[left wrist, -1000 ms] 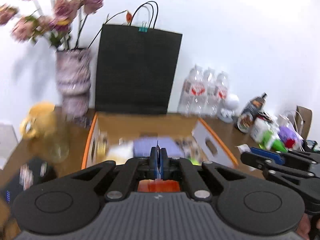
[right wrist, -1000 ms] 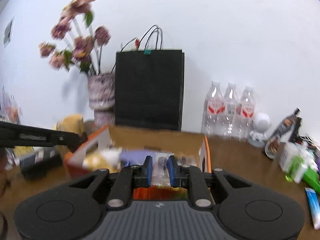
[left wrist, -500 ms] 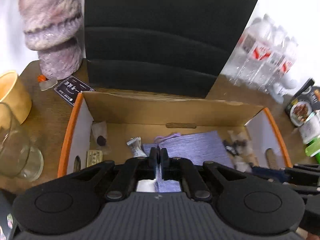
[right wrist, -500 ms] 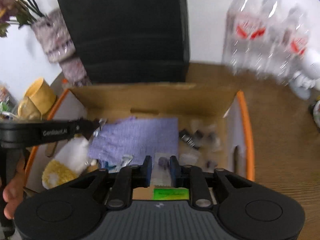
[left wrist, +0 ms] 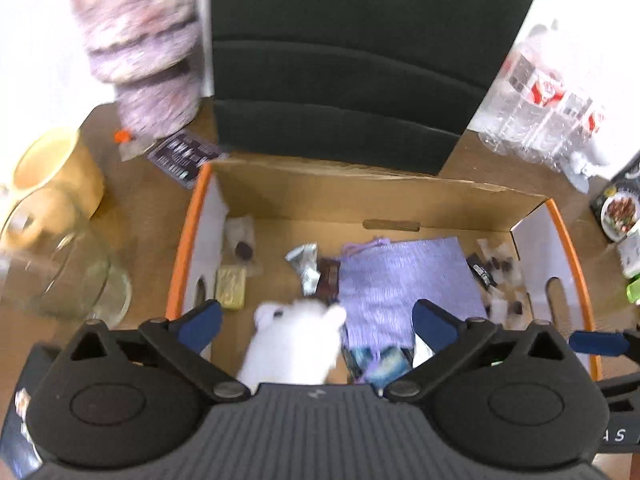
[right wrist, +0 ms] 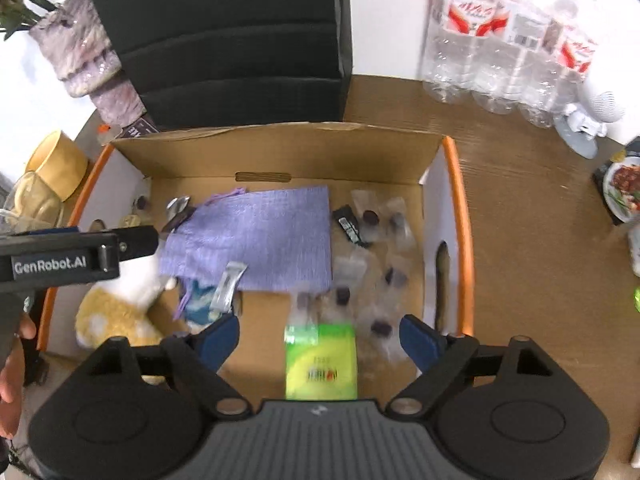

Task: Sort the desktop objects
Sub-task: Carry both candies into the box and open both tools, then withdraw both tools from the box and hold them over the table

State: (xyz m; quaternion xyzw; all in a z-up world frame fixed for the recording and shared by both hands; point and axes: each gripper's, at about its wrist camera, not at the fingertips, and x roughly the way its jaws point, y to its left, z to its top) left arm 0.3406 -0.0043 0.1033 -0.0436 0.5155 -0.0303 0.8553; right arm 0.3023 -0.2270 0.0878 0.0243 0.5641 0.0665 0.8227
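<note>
A cardboard box [right wrist: 280, 152] sits in the middle of the surface [right wrist: 520, 208], open at the top. Behind it, against the wall, stands a paper bag [right wrist: 224, 40]. A vase [right wrist: 88, 64] stands to the left of the bag, with a card [left wrist: 182, 156] lying at its foot by the box's rear left corner. Left of the box are a mug [left wrist: 56, 172] and, nearer, a glass jar [left wrist: 56, 264]. A pack of water bottles [right wrist: 504, 36] stands toward the surface's rear right.

In the box, a cloth pouch [right wrist: 256, 236] lies in the middle of the floor. Small wrapped sweets [right wrist: 372, 220] are scattered along its right side. A plush toy [left wrist: 294, 344] lies at the near left, and a flat packet [right wrist: 320, 360] at the near edge in the middle.
</note>
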